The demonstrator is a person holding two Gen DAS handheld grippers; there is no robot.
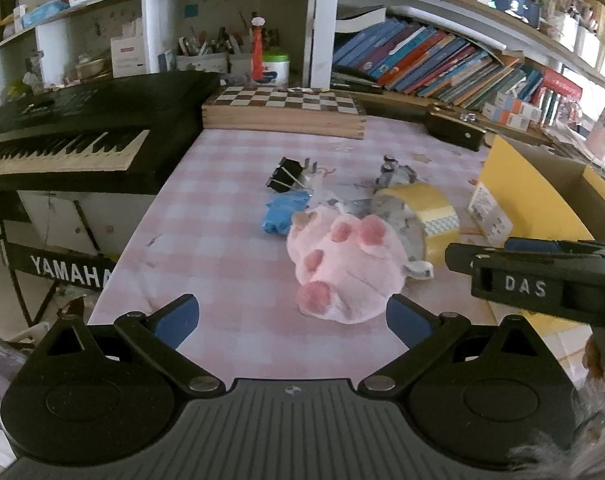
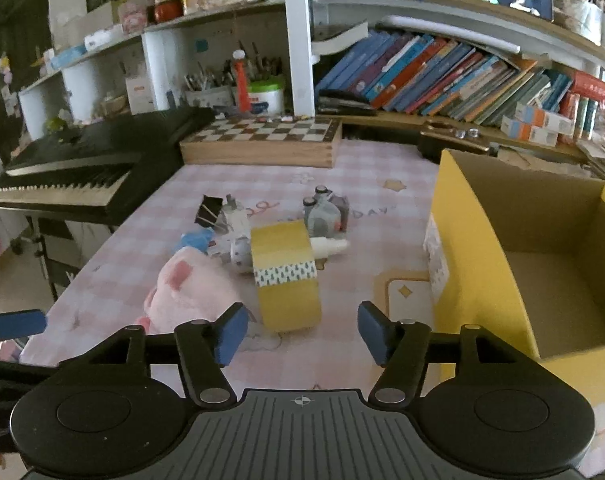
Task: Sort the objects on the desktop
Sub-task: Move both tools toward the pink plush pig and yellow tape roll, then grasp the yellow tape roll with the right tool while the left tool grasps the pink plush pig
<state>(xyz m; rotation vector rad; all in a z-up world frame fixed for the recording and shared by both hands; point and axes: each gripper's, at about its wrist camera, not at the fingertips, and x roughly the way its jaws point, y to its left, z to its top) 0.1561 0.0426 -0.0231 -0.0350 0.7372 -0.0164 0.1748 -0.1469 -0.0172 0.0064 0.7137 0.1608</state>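
A pink plush toy (image 1: 344, 266) lies on the checked tablecloth, just ahead of my left gripper (image 1: 292, 320), which stands open with nothing between its fingers. Beside the toy a yellow tape roll (image 2: 286, 276) stands on edge, right in front of my right gripper (image 2: 302, 334), whose jaws are open and apart from it. Behind them lie a blue cloth (image 1: 282, 214), black binder clips (image 1: 286, 174), small grey bottles (image 2: 326, 210) and a white dropper bottle (image 2: 328, 247). An open yellow cardboard box (image 2: 468, 240) stands at the right, empty where I can see in.
A black keyboard (image 1: 82, 128) runs along the table's left side. A wooden chessboard box (image 1: 282, 112) sits at the back. Shelves of books (image 2: 442, 76) and pen pots rise behind. The right gripper's finger (image 1: 542, 276) shows at the left view's right edge.
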